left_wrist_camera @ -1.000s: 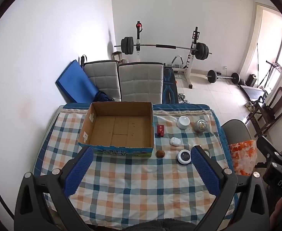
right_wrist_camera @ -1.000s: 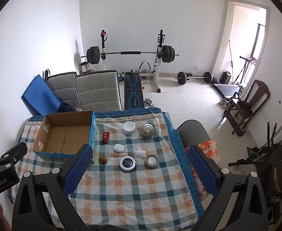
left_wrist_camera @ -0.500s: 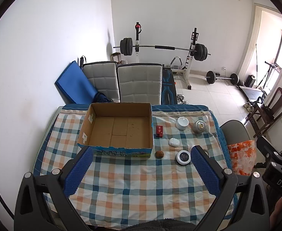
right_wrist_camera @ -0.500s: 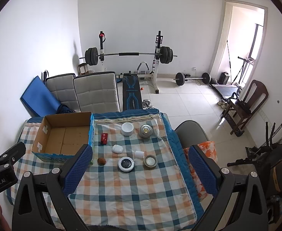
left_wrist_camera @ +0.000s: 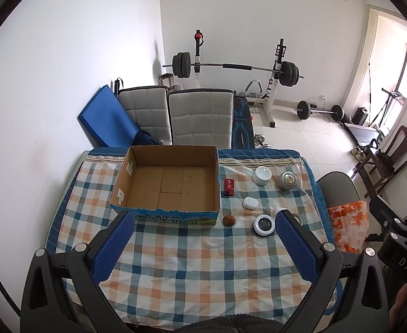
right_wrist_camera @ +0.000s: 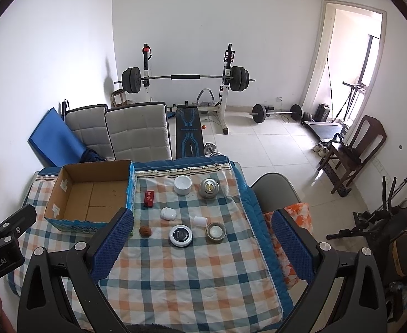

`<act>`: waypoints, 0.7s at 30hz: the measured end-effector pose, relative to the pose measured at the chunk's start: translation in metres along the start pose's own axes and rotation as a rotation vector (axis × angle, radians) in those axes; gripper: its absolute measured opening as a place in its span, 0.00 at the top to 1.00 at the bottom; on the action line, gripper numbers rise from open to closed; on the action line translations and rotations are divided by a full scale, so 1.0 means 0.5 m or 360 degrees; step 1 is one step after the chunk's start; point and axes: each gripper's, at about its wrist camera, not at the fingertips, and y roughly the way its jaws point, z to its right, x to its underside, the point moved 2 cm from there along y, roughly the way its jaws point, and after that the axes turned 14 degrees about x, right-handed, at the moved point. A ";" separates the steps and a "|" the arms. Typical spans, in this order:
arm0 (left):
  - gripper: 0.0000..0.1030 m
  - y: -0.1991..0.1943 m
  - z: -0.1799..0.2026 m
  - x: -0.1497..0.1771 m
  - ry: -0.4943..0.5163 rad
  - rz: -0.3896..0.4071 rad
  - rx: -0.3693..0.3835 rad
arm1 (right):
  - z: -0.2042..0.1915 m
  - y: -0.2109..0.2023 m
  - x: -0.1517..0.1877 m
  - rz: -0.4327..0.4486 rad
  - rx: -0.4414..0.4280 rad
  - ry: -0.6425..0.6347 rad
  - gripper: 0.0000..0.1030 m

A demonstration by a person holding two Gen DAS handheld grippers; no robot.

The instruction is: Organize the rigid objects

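Cardboard box empty, 8 small items beside it on checked cloth, left claw & right claw both released.

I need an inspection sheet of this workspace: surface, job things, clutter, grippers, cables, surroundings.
Surface: table under a checked cloth.
Job things: empty cardboard box; right of it red case, white cup, metal tin, white earbud case, walnut, round black-topped tin, small white cylinder, glass candle.
Clutter: nothing seen.
Grippers: left gripper open; right gripper open; both empty.
Cables: nothing seen.
Surroundings: barbell rack, chairs.
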 end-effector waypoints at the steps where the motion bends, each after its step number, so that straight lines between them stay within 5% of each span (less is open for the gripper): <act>1: 0.00 0.003 -0.002 0.003 -0.0005 -0.0009 0.0006 | 0.000 0.001 0.001 -0.0003 0.0001 -0.0003 0.01; 21: 0.00 0.026 -0.017 0.021 -0.0024 -0.0059 0.0012 | -0.003 0.022 0.010 -0.0036 0.0008 -0.0002 0.01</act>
